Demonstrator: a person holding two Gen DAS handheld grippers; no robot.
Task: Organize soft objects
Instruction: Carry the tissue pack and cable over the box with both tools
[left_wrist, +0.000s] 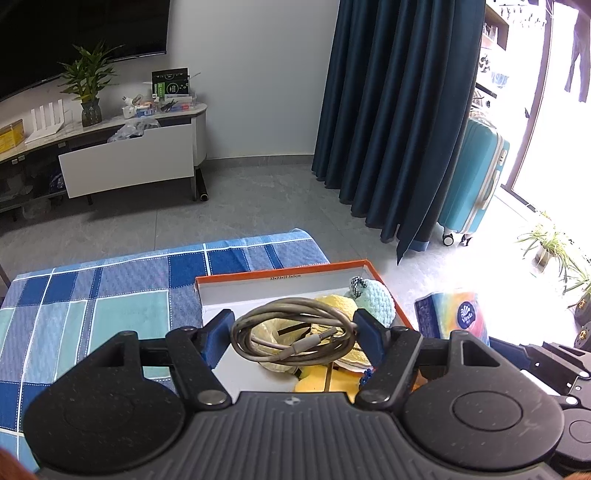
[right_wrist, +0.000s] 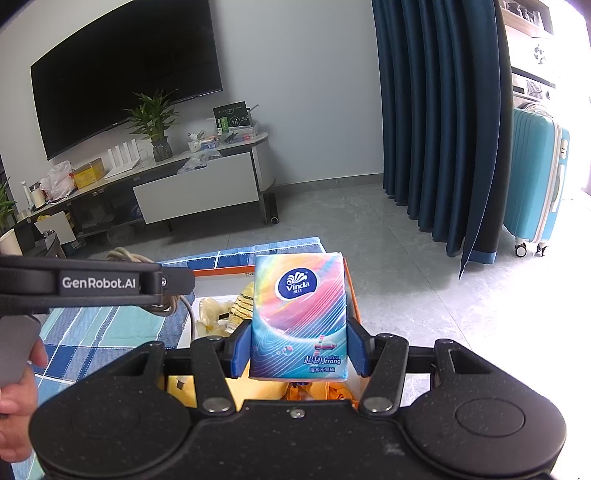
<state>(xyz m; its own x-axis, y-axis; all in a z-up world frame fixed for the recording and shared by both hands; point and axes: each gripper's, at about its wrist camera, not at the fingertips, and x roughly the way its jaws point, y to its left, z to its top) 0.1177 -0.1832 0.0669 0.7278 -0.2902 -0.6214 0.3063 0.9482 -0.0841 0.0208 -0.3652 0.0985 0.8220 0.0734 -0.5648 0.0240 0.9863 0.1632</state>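
The left gripper (left_wrist: 295, 332) holds a coiled grey cable (left_wrist: 291, 332) between its blue pads (left_wrist: 219, 338), the coil pressed at both sides and hanging above the box (left_wrist: 280, 275). That box, orange-rimmed with a white inside, sits on the blue checked cloth (left_wrist: 92, 306) and is the landmark here. Inside it lie a yellow knitted piece (left_wrist: 332, 306), a mint-green crocheted piece (left_wrist: 373, 295) against its far right corner, and more yellow fabric (left_wrist: 317, 384) at its near end, partly hidden by the gripper. The right gripper (right_wrist: 299, 347) clamps a Vinda tissue pack (right_wrist: 299, 314) upright between its pads (right_wrist: 240, 350), raised over the box's right side; in the left wrist view the same pack (left_wrist: 452, 314) shows just right of the box rim. From the right wrist view the left gripper (right_wrist: 173, 288) reaches in from the left of the box with the cable (right_wrist: 166, 306) dangling under it, and a hand (right_wrist: 18, 402) grips its handle. A pale yellow item (right_wrist: 210, 314) and a striped yellow item (right_wrist: 243, 302) lie in the box (right_wrist: 218, 272) behind the pack. Beyond the box stand the dark blue curtain (left_wrist: 399, 110), a turquoise suitcase (left_wrist: 476, 177) and a TV cabinet (left_wrist: 125, 162).
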